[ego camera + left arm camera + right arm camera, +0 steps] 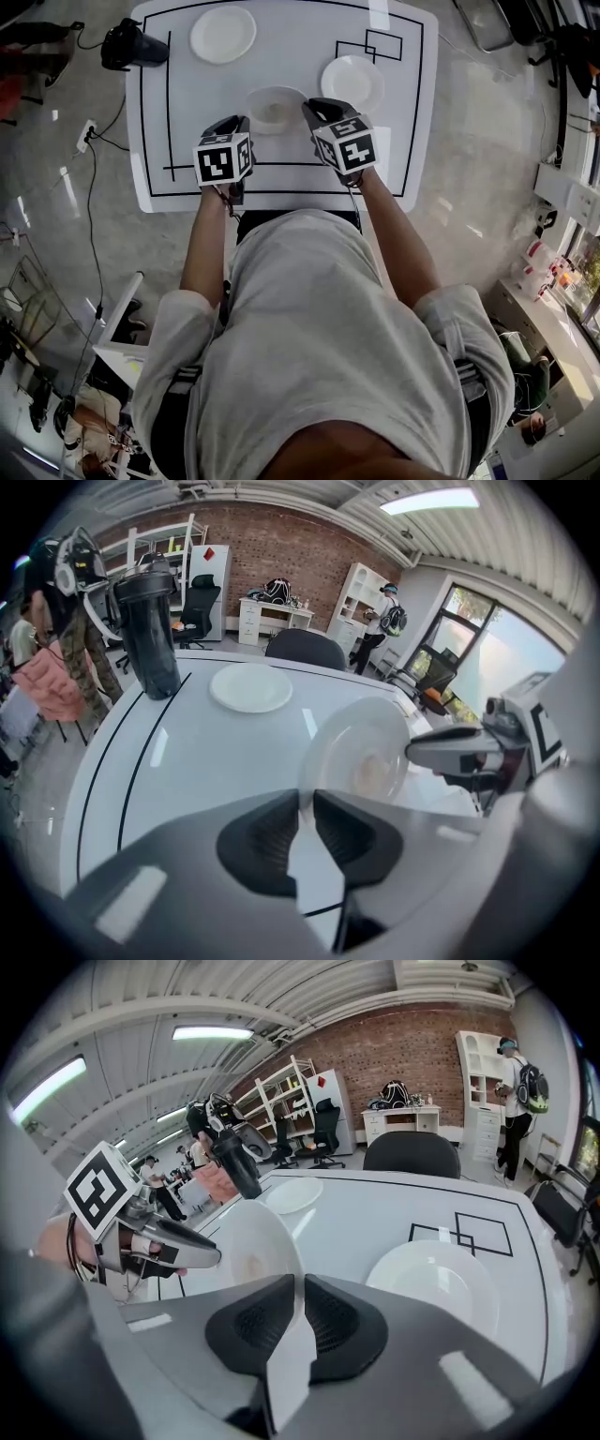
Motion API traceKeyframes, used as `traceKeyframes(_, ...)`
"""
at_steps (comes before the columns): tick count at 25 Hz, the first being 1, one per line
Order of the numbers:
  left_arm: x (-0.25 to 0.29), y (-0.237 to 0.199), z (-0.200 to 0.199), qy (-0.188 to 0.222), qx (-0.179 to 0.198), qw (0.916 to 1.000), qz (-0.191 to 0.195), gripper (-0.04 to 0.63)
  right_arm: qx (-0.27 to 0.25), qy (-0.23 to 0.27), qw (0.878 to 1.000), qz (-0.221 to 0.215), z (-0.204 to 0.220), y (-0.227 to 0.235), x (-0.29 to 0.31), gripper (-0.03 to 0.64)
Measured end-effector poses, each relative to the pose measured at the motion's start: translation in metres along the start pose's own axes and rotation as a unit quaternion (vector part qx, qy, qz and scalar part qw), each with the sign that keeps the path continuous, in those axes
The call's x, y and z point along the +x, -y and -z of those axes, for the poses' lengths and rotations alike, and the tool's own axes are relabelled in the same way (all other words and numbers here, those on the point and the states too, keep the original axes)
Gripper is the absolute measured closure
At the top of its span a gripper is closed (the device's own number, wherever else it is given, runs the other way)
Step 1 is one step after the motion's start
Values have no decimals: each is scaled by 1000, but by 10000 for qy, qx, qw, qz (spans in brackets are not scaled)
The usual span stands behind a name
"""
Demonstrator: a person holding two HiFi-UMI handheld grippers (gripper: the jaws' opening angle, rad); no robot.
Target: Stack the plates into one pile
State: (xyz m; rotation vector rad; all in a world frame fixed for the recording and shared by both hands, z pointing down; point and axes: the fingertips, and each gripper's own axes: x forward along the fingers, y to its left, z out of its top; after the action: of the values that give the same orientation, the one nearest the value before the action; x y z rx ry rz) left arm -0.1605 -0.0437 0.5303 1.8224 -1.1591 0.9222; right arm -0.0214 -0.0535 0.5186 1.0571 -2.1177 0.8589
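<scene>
White plate (276, 108) pinched at opposite rims, left gripper (307, 803) and right gripper (299, 1286) both clamped on it. Risk: uneven pull, tilt, slip, drop onto table (187, 112).

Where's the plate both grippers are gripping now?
In the head view the held plate is over the middle of the table, its rim pinched by the left gripper and right gripper; a second plate lies just right of it.

A glossy white plate (276, 108) and the smooth table (187, 112) are gleaming; the left gripper's (307, 803) ribbed pads (265, 841) are looking matt.
</scene>
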Motion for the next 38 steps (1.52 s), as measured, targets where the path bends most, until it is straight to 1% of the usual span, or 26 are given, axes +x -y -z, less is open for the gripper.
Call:
traceKeyframes(6,4,23,-11,-43,261,9996,-7,543,142,85,9998,57,7,16,-20,581)
traceKeyframes(14,21,73,-32,-127,797,9964,239,543,465,189,9982,342,16,59,-52,581)
traceKeyframes(21,35,107,-40,-194,1071,9933,397,543,784,249,9952,533,33,85,-73,582)
traceKeyframes(25,42,123,-41,-228,1157,9921,431,543,895,236,9941,558,43,97,-82,583)
traceKeyframes(29,50,137,-47,-197,1246,9915,324,541,901,232,9944,510,49,110,-86,584)
traceKeyframes(35,56,146,-46,-72,1210,9924,233,540,990,474,9937,210,56,118,-90,586)
traceKeyframes(38,63,150,-51,13,1143,9933,174,538,973,526,9937,157,58,128,-87,588)
